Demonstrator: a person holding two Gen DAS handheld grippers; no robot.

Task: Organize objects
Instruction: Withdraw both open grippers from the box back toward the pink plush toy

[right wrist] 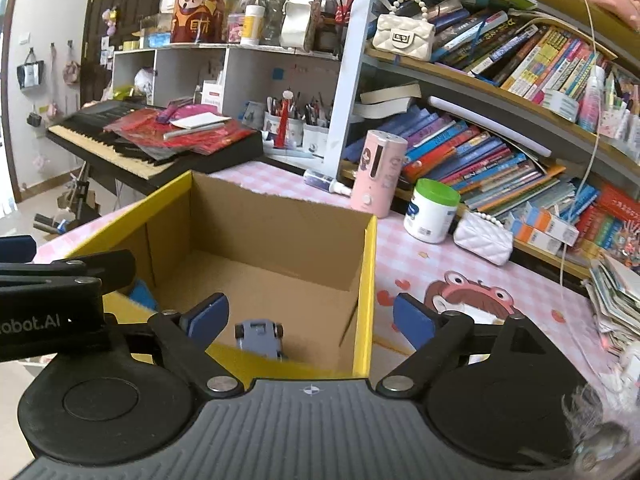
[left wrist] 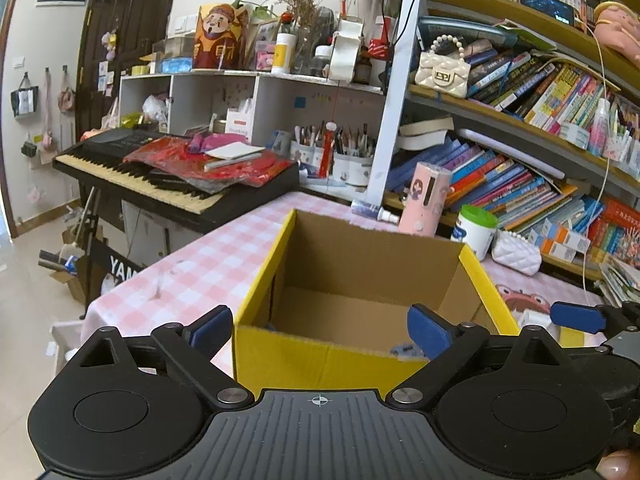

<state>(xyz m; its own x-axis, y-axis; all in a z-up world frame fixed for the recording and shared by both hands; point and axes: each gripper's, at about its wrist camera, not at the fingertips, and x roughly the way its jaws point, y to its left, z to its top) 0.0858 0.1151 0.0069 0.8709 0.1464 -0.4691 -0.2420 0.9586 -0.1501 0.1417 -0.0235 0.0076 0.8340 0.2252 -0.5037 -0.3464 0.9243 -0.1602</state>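
An open cardboard box (left wrist: 376,264) with yellow outer sides stands on a pink checked tablecloth (left wrist: 208,264). In the right wrist view a small grey-blue toy car (right wrist: 260,338) lies wheels-up on the box (right wrist: 280,228) floor, close to the near wall. My left gripper (left wrist: 320,328) is open above the box's near wall with nothing between its blue pads. My right gripper (right wrist: 310,318) is also open and empty, just above the toy car at the near right corner. A finger (left wrist: 576,316) of the right gripper shows at the right of the left wrist view.
Behind the box stand a pink cylinder device (right wrist: 378,172), a white jar with a green lid (right wrist: 432,210) and a white quilted purse (right wrist: 482,240). Crowded bookshelves (right wrist: 500,152) fill the right. A keyboard (right wrist: 152,140) piled with red items sits far left.
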